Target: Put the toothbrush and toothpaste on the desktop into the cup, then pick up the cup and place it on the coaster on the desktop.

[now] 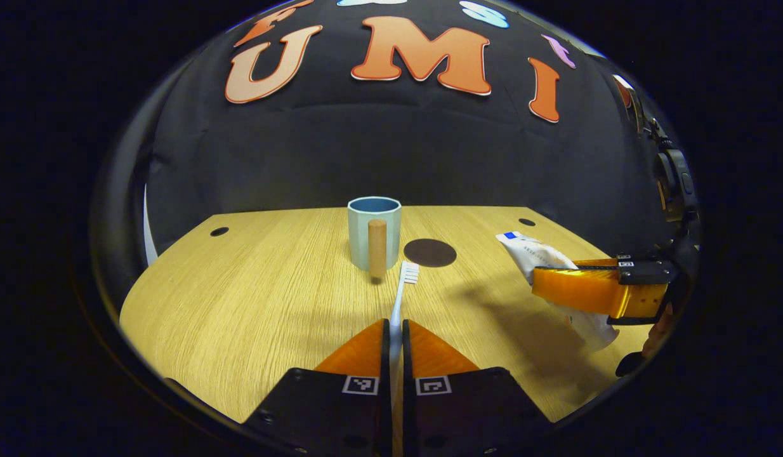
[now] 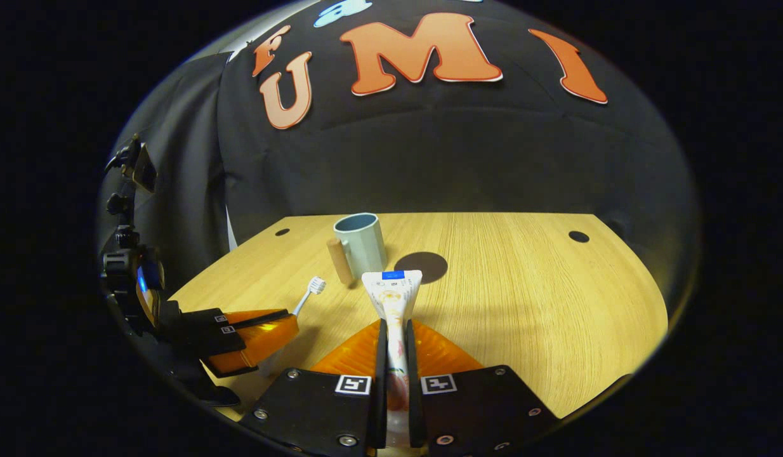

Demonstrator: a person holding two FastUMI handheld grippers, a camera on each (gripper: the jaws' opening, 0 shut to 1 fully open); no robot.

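The left gripper (image 1: 395,330) clamped the toothbrush (image 1: 401,292), bristles pointing at the mug (image 1: 374,231); the right gripper (image 2: 395,343) clamped the toothpaste tube (image 2: 393,298) short of the mug, beside which lay the dark coaster (image 1: 429,252)

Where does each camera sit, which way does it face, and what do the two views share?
Left gripper view: rides on the left gripper, facing forward over the desktop; its jaws clamp the toothbrush; the right gripper holds the toothpaste.
Right gripper view: rides on the right gripper, facing the same way; its jaws clamp the toothpaste; the left gripper shows at left.
Shared: cup, coaster, desktop, both tools.
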